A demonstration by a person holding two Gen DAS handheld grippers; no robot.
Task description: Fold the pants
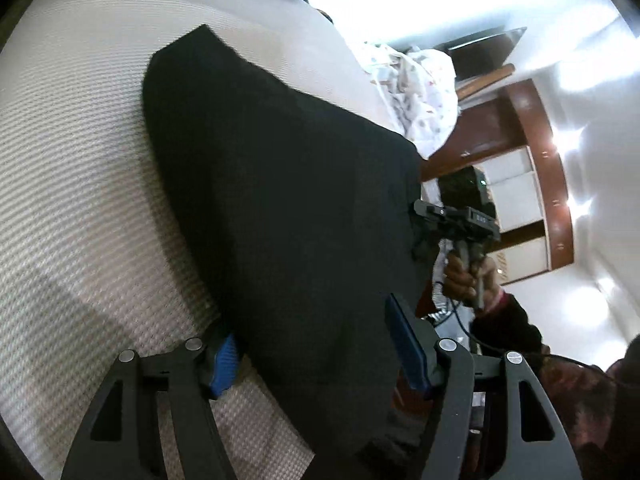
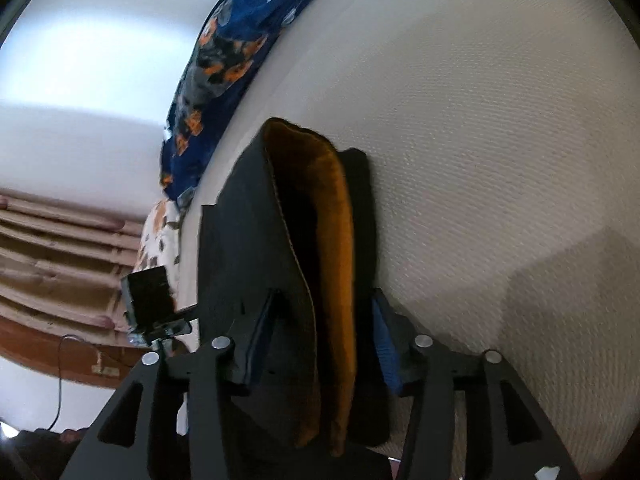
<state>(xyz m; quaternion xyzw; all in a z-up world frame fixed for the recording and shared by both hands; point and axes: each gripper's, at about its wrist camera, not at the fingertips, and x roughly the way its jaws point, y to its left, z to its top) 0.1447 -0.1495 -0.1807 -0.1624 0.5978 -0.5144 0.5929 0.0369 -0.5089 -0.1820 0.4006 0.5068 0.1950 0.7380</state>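
Your left tool (image 1: 320, 354) has its blue pads spread wide, one on each side of the black pants (image 1: 280, 184); from the left wrist view neither pad is pinching the cloth. The pants lie across the middle of that frame on the pale textured bed (image 1: 80, 160), running from the lower centre up to a corner at upper left.

Your right tool (image 2: 320, 344) also stands wide apart around the cloth, where the orange lining (image 2: 332, 240) shows in the centre of the right wrist view. Whether either pad presses the fabric there, you cannot tell.

The risks: closing on one layer only would let the fold slide open and expose more lining. Lifting the two ends unevenly would skew the edges. Watch the crumpled patterned fabric (image 1: 420, 92) at right centre of the left view, just beside the pants' edge; dragging could snag it.
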